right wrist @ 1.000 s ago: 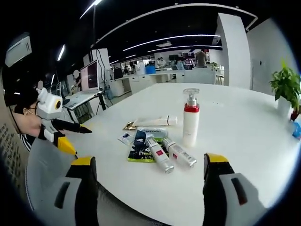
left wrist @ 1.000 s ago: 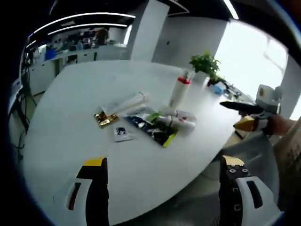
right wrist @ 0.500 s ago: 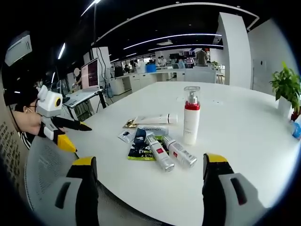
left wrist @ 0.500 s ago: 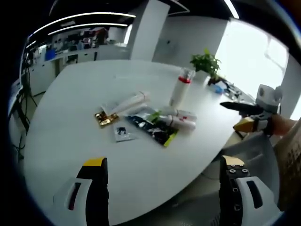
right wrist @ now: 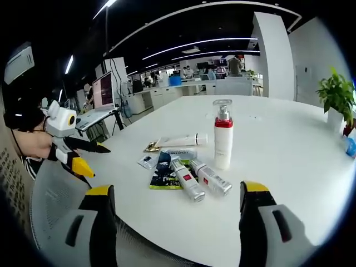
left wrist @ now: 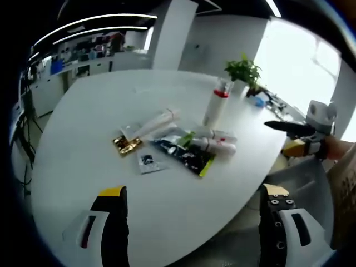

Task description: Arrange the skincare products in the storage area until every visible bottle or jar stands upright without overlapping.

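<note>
Both grippers, left gripper [left wrist: 192, 203] and right gripper [right wrist: 177, 203], are hovering wide open, empty; ahead, two white red-labelled bottles [right wrist: 199, 179] are lying flat, needing mid-body grasps.

You see a large white worktop [right wrist: 289, 144] with a rounded edge. On its far side stands a green plant [left wrist: 243, 71] in a white pot, and the same plant [right wrist: 335, 92] is at the right edge of the right gripper view. Near it lies a small blue thing [left wrist: 257, 101]; what it is I cannot tell. Behind the worktop rises a thick white pillar [right wrist: 272, 55]. You find a monitor [right wrist: 103, 89] on a desk at the left, with more desks [right wrist: 183, 89] far behind. Long ceiling lights [right wrist: 206, 41] run over the office. Below the worktop edge sits 1 grey mesh chair [right wrist: 53, 200].
</note>
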A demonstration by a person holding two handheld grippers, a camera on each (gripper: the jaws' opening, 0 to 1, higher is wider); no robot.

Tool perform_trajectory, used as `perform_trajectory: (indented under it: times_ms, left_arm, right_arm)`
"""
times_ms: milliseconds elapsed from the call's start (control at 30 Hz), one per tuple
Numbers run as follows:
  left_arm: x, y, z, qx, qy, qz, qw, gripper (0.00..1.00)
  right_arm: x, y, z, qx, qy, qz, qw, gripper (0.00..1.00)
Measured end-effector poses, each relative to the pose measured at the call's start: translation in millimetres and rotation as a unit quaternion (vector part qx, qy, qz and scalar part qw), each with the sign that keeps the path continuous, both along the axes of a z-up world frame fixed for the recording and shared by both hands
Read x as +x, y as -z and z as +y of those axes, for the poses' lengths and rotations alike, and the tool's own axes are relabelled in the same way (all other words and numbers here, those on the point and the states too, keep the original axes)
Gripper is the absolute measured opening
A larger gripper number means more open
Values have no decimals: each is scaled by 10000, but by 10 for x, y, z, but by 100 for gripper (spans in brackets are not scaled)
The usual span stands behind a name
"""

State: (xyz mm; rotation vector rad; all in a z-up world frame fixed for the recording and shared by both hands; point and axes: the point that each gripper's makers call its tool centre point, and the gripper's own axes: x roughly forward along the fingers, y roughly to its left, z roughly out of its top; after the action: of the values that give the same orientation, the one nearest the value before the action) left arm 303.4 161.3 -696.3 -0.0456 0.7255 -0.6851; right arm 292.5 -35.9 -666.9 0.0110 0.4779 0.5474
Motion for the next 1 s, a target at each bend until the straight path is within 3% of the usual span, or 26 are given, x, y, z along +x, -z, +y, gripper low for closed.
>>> perform_trajectory:
  times_ms: [433, 1000]
  left_arm:
    - [340, -43, -48, 162, 255, -123, 9995, 97]
    - [860, 8, 3, 619, 651, -166, 9958, 97]
  right_arm:
    - [-3, 46, 19, -144, -69, 32, 9999, 92]
    - [1, 90, 16, -164, -63, 152, 9997, 89]
